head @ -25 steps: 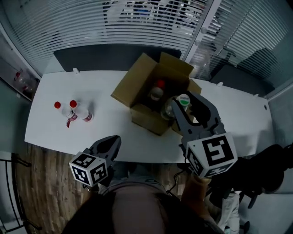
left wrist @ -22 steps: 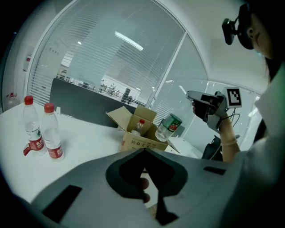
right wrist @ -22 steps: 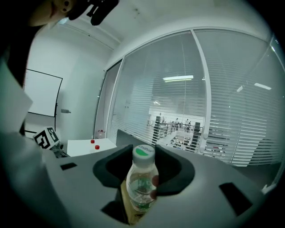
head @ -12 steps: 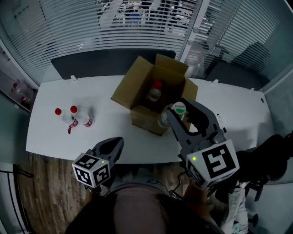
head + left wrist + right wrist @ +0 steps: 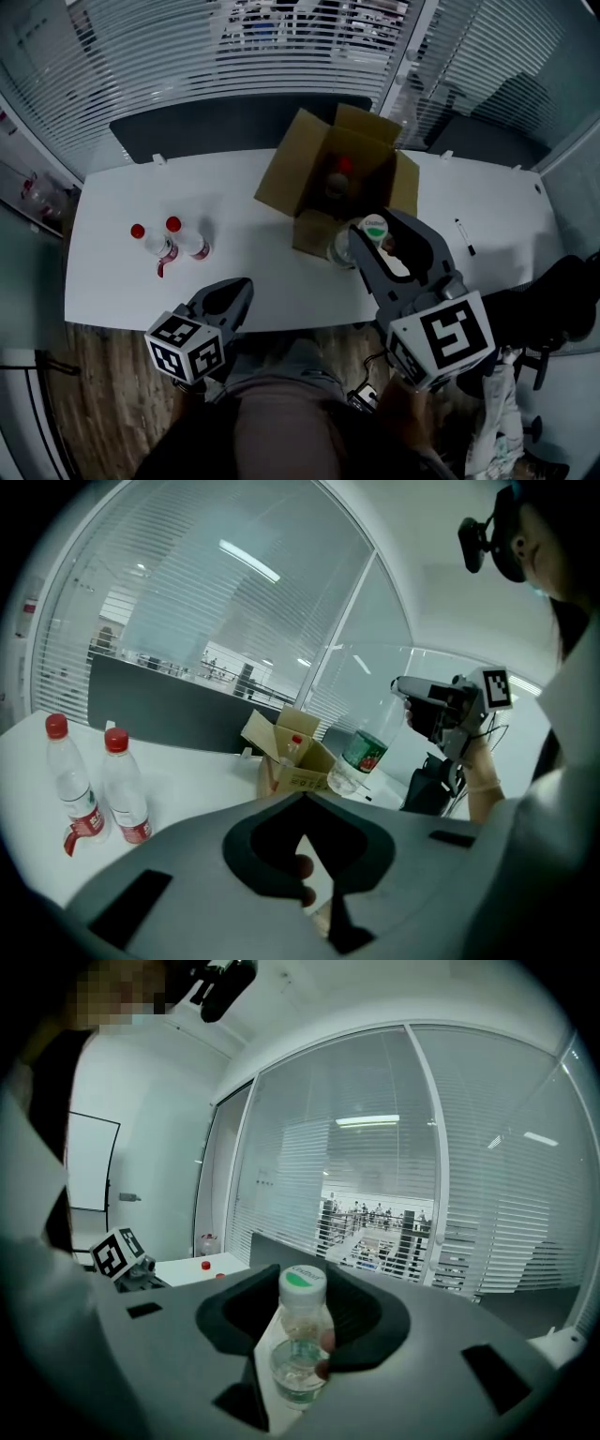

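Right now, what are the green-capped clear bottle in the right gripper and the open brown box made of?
The green-capped clear bottle: likely plastic, glossy; you see through it. The open brown box: cardboard by its look, matte; creased flaps, dull brown faces.

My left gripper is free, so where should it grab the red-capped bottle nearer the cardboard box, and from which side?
Probably the neck just under the cap of the red-capped bottle, coming level from the table's near edge. It stands upright, and its twin stands close beside it; the gap for a jaw is widest where both taper.
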A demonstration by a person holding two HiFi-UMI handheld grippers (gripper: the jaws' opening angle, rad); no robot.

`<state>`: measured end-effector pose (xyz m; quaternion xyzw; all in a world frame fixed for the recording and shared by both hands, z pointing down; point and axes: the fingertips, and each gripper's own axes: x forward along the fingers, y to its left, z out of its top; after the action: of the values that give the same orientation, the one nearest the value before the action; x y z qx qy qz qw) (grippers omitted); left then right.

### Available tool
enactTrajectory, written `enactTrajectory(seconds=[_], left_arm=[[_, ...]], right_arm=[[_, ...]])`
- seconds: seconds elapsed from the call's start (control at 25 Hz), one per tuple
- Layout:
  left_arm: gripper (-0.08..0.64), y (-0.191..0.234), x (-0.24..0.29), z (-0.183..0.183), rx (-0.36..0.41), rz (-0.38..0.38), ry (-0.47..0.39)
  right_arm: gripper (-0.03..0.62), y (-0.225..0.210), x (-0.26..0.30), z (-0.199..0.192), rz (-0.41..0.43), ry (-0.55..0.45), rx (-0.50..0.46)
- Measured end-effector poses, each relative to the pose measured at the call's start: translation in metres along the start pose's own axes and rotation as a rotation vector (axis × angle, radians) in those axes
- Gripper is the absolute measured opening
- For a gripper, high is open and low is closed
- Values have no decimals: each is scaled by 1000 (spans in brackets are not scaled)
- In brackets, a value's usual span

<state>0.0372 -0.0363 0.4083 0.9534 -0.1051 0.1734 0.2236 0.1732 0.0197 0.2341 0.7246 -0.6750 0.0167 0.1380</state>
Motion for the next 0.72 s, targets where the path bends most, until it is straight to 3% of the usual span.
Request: enactTrajectory(seconds=[0.72], left_arm=[[8, 83, -89, -15, -25, 31, -2]], right_arm=[[169, 115, 68, -5, 57, 76, 10]])
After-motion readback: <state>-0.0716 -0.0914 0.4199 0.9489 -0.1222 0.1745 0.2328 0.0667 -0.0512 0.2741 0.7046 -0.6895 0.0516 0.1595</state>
